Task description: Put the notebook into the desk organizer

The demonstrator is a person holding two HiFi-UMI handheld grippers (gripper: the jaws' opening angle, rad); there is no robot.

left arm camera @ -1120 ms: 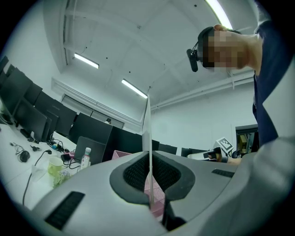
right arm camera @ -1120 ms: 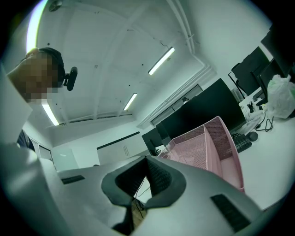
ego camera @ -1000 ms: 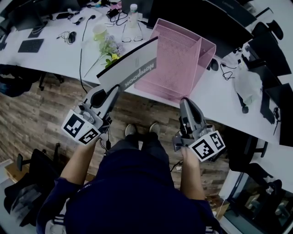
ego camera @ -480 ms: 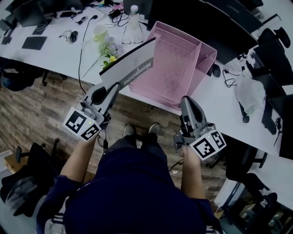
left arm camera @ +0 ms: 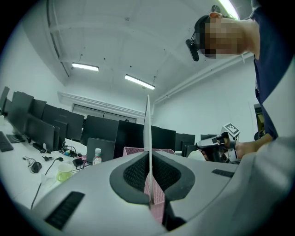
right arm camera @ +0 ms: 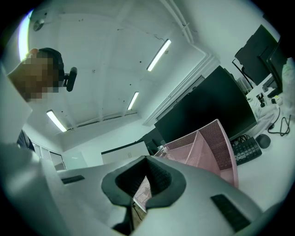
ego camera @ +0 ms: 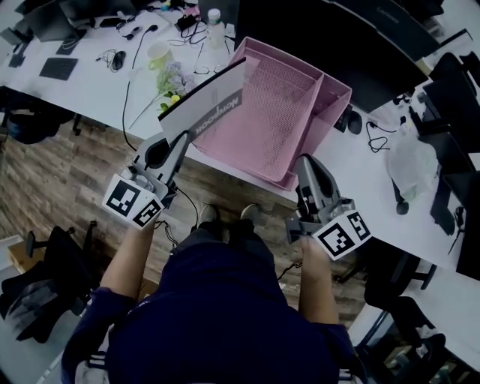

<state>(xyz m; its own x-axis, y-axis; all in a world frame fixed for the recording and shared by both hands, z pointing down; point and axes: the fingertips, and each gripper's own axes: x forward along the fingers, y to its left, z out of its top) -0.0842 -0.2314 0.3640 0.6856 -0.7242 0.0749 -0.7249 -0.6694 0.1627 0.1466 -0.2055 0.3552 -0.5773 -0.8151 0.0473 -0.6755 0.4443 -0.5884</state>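
My left gripper (ego camera: pixel 180 141) is shut on the near edge of a white notebook (ego camera: pixel 204 106) with a grey title band. It holds the notebook raised and tilted over the desk's front edge, its far corner overlapping the left side of the pink mesh desk organizer (ego camera: pixel 289 105). In the left gripper view the notebook (left arm camera: pixel 148 133) stands edge-on between the pads, with the organizer (left arm camera: pixel 134 149) behind it. My right gripper (ego camera: pixel 307 163) hovers shut and empty just off the organizer's near right corner. The organizer (right arm camera: pixel 209 145) also fills the right gripper view ahead of the gripper (right arm camera: pixel 146 162).
The white desk (ego camera: pixel 82 90) carries a flower bunch (ego camera: pixel 174 78), a green mug (ego camera: pixel 160 51), a bottle (ego camera: pixel 214 22), glasses (ego camera: pixel 201 67), cables and a keyboard (ego camera: pixel 60 67). A dark monitor (ego camera: pixel 337 37) stands behind the organizer, a mouse (ego camera: pixel 354 121) to its right. Office chairs surround me.
The notebook and left gripper have drifted slightly left and toward the desk; it stays held against the organizer's left side. The right gripper has barely moved.
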